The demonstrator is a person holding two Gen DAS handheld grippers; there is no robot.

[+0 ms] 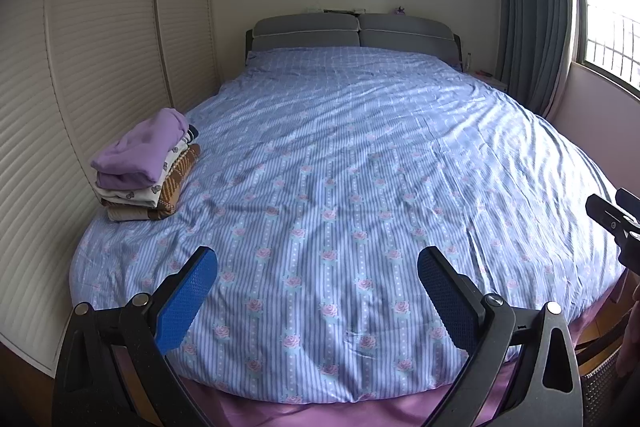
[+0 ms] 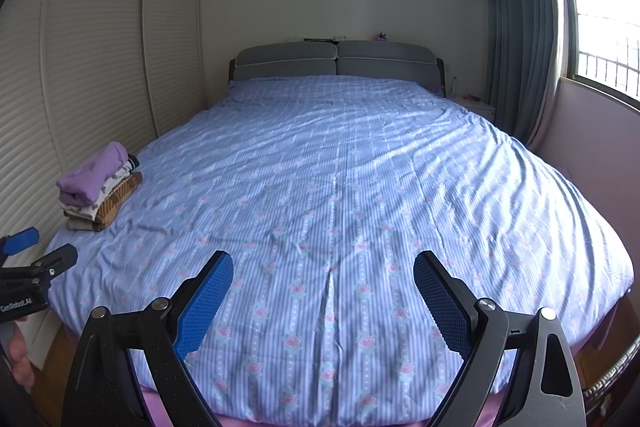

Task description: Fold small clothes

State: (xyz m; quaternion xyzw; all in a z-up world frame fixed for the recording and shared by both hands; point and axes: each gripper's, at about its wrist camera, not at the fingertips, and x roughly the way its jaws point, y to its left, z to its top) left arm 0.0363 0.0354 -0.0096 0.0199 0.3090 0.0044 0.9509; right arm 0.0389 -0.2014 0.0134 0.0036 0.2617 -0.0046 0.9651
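Both tongs hover above the foot of the bed with nothing in them: the left tongs point(image 1: 317, 297) stand spread wide, blue textured pads point(image 1: 187, 301) facing each other across bare bedding, and the right tongs point(image 2: 323, 301) are spread just as wide, their pads point(image 2: 204, 301) also gripping nothing. Each pair points slightly downward over the near edge of the bed. From the left wrist view, the right tongs show at the far right border; from the right wrist view, the left tongs show at the far left border, with part of a hand point(image 2: 18, 359) below them. A blue striped duvet with pink roses point(image 1: 340, 163) covers the whole bed, rumpled into shallow wrinkles, and a lilac sheet point(image 1: 280, 413) peeks out beneath its near edge. The small clothes sit as a folded stack point(image 1: 148, 167) on the left side of the bed, close to the louvred wardrobe doors point(image 1: 80, 47): a lilac garment on top, a pale printed one under it, a brown patterned one and a beige one at the bottom. Beyond lie a grey padded headboard point(image 1: 352, 33), grey-blue curtains point(image 1: 532, 7) and a bright window point(image 1: 608, 7) on the right.
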